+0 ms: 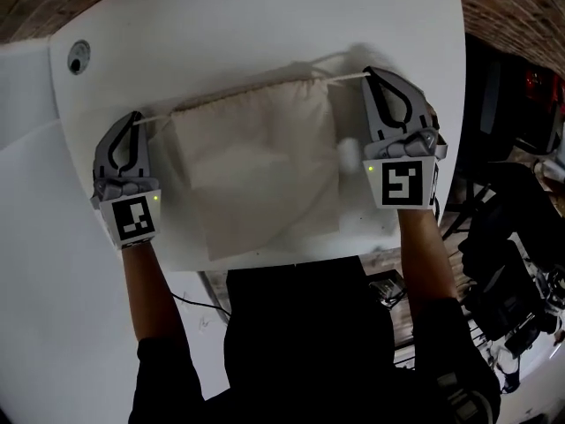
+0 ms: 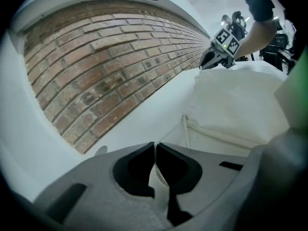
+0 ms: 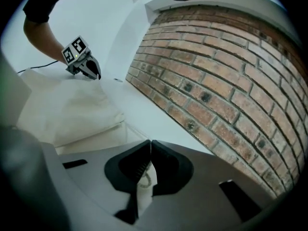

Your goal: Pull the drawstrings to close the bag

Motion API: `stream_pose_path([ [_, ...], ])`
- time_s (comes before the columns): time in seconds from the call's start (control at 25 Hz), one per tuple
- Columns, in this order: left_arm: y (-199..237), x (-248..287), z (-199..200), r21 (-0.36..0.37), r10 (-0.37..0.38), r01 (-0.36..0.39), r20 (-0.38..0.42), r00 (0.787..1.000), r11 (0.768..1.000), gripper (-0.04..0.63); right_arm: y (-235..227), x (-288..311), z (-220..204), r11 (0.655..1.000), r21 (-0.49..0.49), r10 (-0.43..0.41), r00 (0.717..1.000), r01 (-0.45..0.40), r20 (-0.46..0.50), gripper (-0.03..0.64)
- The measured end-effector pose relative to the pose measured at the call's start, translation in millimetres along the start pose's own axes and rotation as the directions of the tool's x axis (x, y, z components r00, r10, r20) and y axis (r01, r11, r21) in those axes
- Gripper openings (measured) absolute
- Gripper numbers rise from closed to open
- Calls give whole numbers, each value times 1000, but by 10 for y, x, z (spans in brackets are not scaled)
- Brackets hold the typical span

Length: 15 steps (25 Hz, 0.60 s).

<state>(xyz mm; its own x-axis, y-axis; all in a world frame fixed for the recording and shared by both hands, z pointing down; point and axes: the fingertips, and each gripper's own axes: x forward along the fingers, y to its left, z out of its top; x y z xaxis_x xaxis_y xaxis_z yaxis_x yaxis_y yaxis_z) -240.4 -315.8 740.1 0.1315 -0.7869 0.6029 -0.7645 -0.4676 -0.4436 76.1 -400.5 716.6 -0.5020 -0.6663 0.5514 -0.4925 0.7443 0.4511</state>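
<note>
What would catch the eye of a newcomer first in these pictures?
A cream cloth bag lies in the middle of the white table. At its far edge the drawstring runs out to both sides, where the left tool and the right tool are each shut on an end of it.

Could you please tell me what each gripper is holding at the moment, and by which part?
The left gripper pinches the left drawstring of the cloth bag, just beyond its mouth; the right gripper pinches the right drawstring likewise.
</note>
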Motion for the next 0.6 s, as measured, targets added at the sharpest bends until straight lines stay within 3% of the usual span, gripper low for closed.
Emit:
stream_pose_path([
  [0.2,41,2,-17,-54,1,0,12,1000,999,21,-27,-49,67,995,96,8,999,-11,31,6],
  [0.32,81,-111,83,-72,26,-22,59,998,997,21,-36,-163,232,991,130,8,991,-25,136,6],
  [0.44,177,-285,235,-119,76,-64,100,992,991,21,-82,-328,436,980,184,23,964,-73,265,6],
  [0.6,298,-557,426,-163,114,-92,134,984,982,21,-221,-560,606,978,199,-2,959,-56,283,6],
])
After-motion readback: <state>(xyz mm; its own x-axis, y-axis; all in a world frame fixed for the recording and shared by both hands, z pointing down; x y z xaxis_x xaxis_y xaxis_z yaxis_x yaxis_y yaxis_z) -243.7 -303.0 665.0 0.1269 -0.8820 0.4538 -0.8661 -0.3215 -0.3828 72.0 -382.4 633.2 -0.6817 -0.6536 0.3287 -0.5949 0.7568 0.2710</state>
